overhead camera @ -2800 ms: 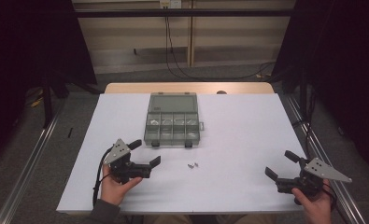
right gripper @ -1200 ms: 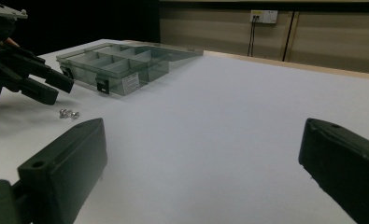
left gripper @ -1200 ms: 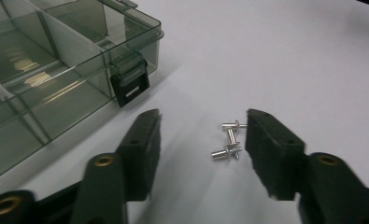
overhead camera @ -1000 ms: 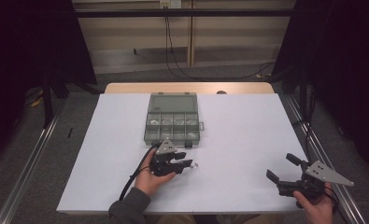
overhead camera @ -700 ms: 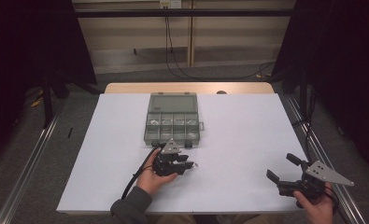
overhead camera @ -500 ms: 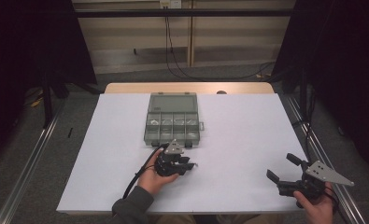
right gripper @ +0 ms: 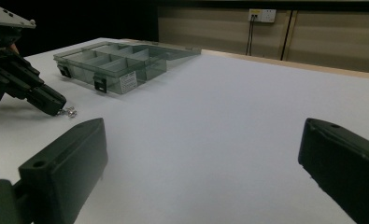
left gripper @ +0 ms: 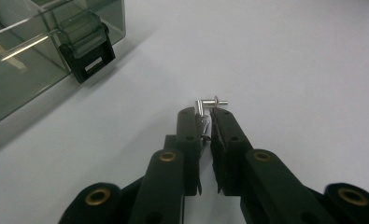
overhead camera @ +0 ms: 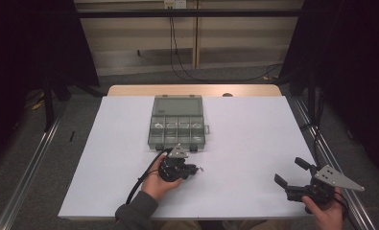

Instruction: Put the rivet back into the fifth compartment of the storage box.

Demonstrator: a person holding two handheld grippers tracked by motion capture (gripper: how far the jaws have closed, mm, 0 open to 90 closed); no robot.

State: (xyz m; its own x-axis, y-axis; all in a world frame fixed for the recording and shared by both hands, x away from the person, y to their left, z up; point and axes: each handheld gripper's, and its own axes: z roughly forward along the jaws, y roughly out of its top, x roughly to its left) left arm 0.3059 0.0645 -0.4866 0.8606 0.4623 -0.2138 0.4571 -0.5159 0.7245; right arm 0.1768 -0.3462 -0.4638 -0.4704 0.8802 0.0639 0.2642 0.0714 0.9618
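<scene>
Table (overhead camera: 254,143): smooth, matt white surface, with a pale wood strip along the far edge. Compartment box (overhead camera: 176,123): glossy, translucent grey plastic with black plastic latches (left gripper: 86,52). Small parts (left gripper: 209,102): bright, polished metal. Left hand-held gripper (left gripper: 206,122): matt black plastic jaws, brass-coloured rivets.

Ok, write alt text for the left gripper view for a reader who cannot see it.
Two black jaws of the left gripper are nearly closed on small silver metal pins lying on a white table. At upper left sits a clear plastic organizer box with a black latch.
</scene>
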